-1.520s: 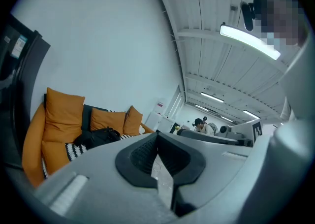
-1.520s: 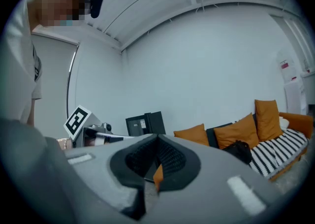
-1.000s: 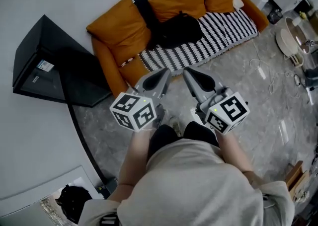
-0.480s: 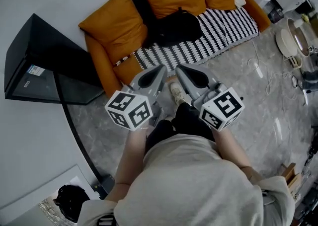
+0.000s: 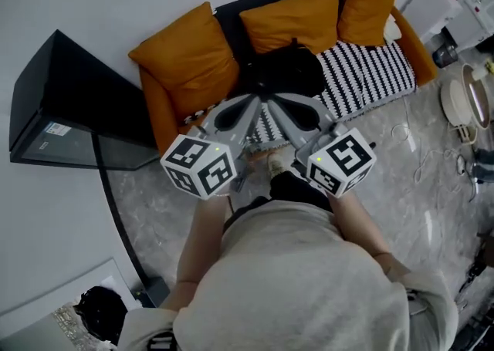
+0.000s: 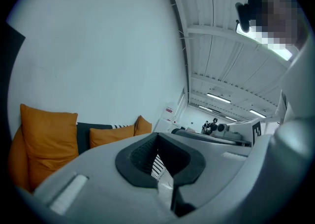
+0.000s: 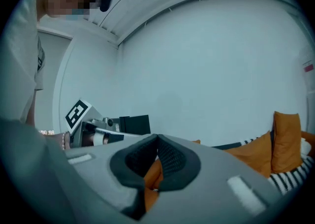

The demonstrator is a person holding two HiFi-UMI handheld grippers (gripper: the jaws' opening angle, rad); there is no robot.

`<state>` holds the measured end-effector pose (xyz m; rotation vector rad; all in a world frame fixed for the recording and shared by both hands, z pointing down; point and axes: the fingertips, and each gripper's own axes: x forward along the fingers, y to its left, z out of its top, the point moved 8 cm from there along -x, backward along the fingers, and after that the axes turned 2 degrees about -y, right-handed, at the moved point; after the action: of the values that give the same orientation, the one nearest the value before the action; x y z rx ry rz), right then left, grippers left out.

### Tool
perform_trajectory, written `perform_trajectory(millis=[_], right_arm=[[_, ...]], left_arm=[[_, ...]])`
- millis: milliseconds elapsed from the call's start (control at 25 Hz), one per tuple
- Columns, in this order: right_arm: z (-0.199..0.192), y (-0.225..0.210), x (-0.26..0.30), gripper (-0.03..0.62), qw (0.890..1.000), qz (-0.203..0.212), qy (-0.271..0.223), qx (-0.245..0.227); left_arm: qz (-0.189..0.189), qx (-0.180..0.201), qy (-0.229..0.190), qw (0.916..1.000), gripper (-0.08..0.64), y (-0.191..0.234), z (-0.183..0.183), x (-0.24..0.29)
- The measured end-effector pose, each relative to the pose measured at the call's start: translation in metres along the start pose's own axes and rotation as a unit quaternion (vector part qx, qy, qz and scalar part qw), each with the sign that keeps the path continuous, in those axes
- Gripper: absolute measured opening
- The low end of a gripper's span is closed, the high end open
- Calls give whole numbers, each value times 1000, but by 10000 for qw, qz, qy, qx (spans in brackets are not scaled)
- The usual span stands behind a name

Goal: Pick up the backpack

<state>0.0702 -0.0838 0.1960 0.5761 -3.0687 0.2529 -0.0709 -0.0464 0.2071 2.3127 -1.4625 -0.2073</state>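
The black backpack lies on the striped blanket of an orange sofa, between orange cushions. In the head view both grippers are held side by side in front of the sofa, their tips just short of the backpack's near edge. My left gripper is shut with nothing in it, and its own view shows the jaw tips meeting. My right gripper is shut and empty too, tips together. The backpack shows in neither gripper view.
A black glass-fronted cabinet stands left of the sofa against the wall. White appliances and a round tub sit at the right, with cables on the grey marbled floor. The person's shoe is near the sofa front.
The person has stepped toward the sofa. Both grippers moved forward together, from above the floor to over the sofa's front edge, close to the backpack. Both stayed shut.
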Motion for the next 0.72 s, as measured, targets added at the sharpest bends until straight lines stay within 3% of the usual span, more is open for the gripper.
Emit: perform_trajectory(millis=[480, 720], right_arm=[[13, -105, 59, 3, 9983, 576, 73, 67], [10, -127, 87, 3, 9959, 869, 180, 163]], left_arm=[[637, -149, -193, 9977, 8, 53, 23, 85], [885, -133, -182, 9958, 8, 72, 33, 103]])
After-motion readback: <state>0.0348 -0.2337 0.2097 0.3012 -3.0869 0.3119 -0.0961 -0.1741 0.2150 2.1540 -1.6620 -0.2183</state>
